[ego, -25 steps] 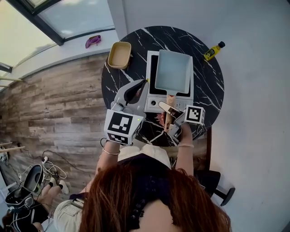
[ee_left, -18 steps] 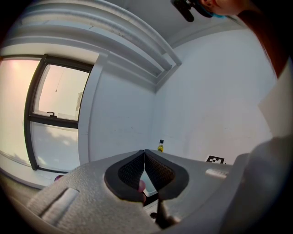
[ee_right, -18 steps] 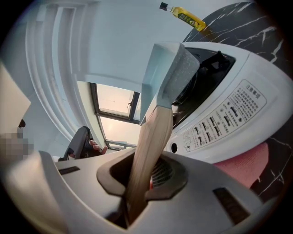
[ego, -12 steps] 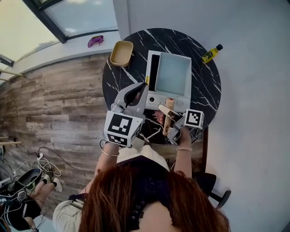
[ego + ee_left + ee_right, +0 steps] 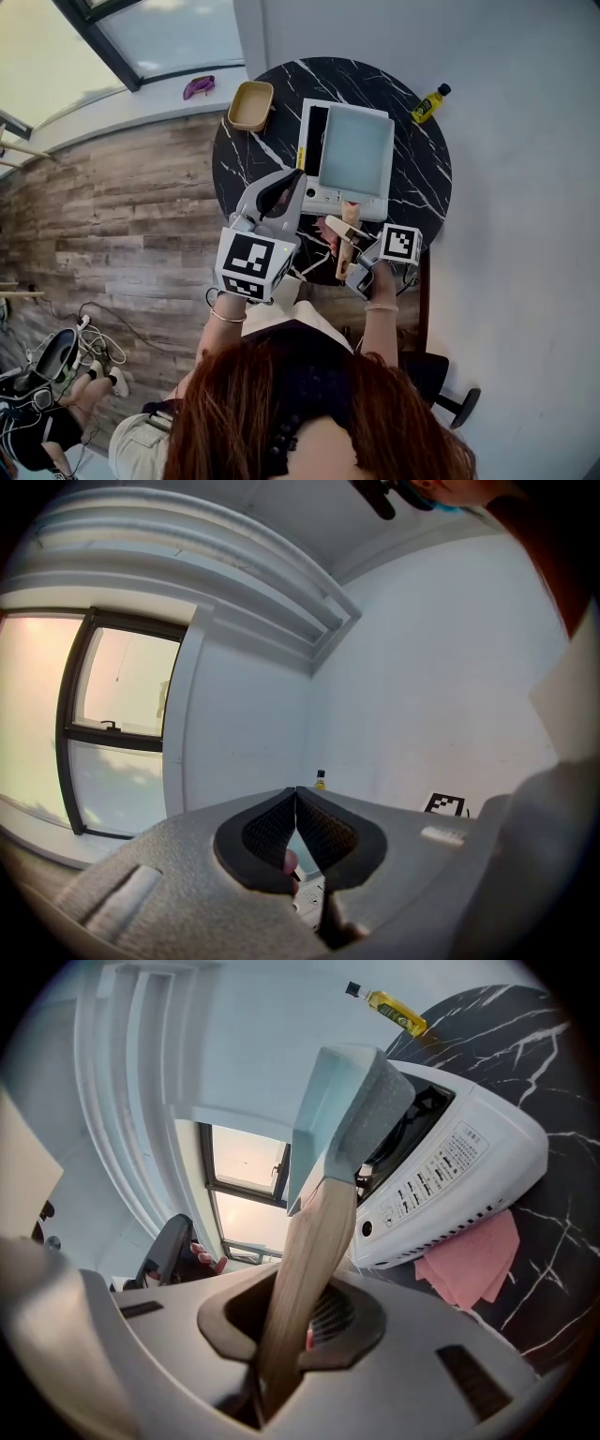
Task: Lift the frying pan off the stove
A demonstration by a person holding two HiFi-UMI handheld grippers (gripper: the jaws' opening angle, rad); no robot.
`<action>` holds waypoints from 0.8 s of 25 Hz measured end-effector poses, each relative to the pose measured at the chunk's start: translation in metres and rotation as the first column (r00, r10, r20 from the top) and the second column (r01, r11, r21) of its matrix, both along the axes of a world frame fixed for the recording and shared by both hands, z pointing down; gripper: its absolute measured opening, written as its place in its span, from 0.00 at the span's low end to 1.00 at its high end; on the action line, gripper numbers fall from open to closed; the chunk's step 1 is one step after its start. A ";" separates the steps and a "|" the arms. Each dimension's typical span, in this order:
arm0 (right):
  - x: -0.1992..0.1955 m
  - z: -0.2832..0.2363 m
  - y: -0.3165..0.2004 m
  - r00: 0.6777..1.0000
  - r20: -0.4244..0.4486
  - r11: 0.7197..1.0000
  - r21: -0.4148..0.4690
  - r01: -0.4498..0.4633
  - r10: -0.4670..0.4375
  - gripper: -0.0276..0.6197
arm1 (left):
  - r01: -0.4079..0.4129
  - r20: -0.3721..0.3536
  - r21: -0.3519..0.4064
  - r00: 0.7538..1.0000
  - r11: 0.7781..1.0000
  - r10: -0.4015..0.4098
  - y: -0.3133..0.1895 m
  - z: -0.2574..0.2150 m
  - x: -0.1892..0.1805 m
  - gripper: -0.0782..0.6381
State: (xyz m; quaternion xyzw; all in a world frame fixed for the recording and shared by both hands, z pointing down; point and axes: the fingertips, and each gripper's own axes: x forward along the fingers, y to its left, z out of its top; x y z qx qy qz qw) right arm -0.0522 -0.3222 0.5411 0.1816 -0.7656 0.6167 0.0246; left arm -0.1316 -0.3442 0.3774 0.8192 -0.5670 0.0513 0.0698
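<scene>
A rectangular light-blue frying pan [image 5: 356, 150] with a wooden handle [image 5: 348, 225] hangs over the white stove [image 5: 315, 195] on the round black marble table [image 5: 422, 187]. My right gripper [image 5: 347, 246] is shut on the handle near its end. In the right gripper view the pan [image 5: 342, 1101] sits clear of the stove [image 5: 459, 1185], with a dark gap under it, and the handle [image 5: 305, 1269] runs down between the jaws of the right gripper [image 5: 295, 1330]. My left gripper [image 5: 298, 178] floats left of the stove, raised and shut on nothing. In its own view the left gripper [image 5: 296, 803] has its tips touching.
A tan bowl [image 5: 249, 105] stands at the table's back left and a yellow oil bottle [image 5: 429, 103] at the back right. A pink cloth [image 5: 473, 1265] lies in front of the stove. A purple object [image 5: 197, 86] lies on the sill beyond the table.
Both grippers have come up a little and back toward me. The pan has travelled with the right one, still held by its handle.
</scene>
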 end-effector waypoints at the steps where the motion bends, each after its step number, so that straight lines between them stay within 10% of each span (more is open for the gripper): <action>1: 0.001 -0.002 0.003 1.000 -0.004 1.000 0.007 0.005 -0.005 0.14 | 0.002 0.002 0.004 1.000 1.000 -0.002 0.003 -0.002 0.001 0.13; 20: 0.011 -0.034 0.069 0.999 0.030 0.999 0.034 0.034 -0.035 0.15 | 0.035 0.025 0.052 0.999 0.998 -0.036 0.073 -0.029 0.022 0.13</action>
